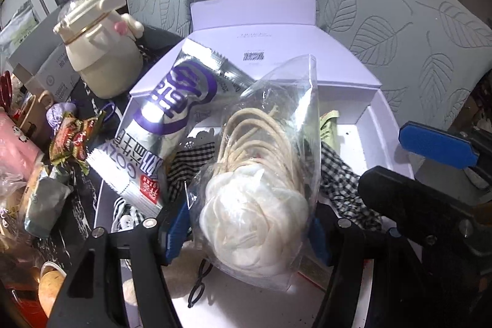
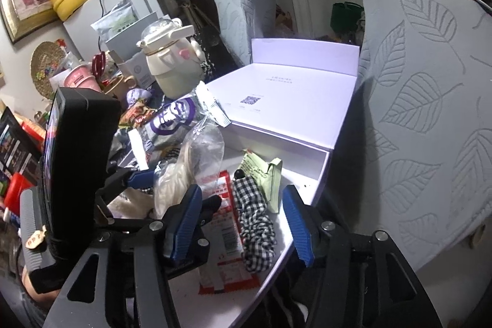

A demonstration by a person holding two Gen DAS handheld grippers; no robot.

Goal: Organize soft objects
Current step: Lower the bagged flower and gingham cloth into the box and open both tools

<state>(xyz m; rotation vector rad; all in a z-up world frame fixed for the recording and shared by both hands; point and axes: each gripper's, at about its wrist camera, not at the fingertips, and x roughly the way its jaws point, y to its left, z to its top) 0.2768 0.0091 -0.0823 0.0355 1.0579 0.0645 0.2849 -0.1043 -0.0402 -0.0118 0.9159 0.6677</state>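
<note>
My left gripper (image 1: 246,228) is shut on a clear plastic bag (image 1: 264,143) and holds it upright over the open white box (image 1: 390,125). The bag contains a white fabric flower and coiled beige cords. A silver and purple snack pack (image 1: 172,119) leans on the box's left edge. In the right wrist view my right gripper (image 2: 243,226) stands open above a black-and-white checked cloth (image 2: 255,223) and a red-and-white packet (image 2: 224,235), both lying in the box (image 2: 319,171). Its pads touch neither. A green sachet (image 2: 264,174) lies behind the cloth.
A cream bottle with a domed lid (image 1: 101,51) stands left of the box. Wrapped snacks (image 1: 73,140) and other clutter crowd the left side of the table. Chairs with leaf-pattern covers (image 2: 430,112) stand behind and to the right. The box lid (image 2: 292,100) lies folded back.
</note>
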